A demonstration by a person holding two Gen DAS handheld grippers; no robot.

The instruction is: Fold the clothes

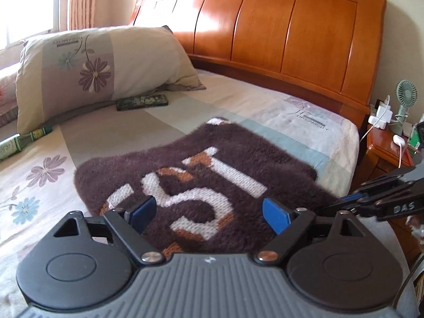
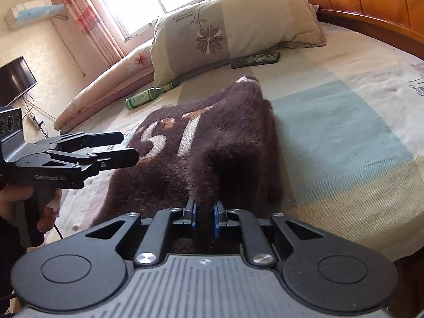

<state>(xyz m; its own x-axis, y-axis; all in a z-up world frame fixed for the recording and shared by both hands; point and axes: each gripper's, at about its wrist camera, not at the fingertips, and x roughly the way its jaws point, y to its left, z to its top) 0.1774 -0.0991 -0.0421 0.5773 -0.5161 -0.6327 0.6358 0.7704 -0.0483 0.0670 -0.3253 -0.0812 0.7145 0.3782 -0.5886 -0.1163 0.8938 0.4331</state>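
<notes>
On the bed: a fuzzy brown sweater [image 1: 201, 175] with large white letters lies spread over the flowered sheet [image 1: 47, 175], near the side by the nightstand [image 1: 384, 156].
Right gripper [image 2: 204, 212]: its blue pads are pinched together on a raised fold at the sweater's near edge, and the fabric stands up in a ridge from there.
Left gripper [image 1: 209, 212]: jaws spread wide above the lettered part of the sweater, with nothing between the fingers [image 1: 143, 209]; whether they brush the pile is hard to judge from this angle.
Hand [image 2: 26, 204]: wrapped around the left gripper's handle, seen in the right wrist view.
Behind the sweater: a flowered pillow [image 1: 87, 69] leans toward the wooden headboard [image 1: 278, 34], with a dark phone [image 1: 143, 102] just in front of it.
Left of the pillow's corner: a green bottle [image 2: 148, 95] lies on its side.
</notes>
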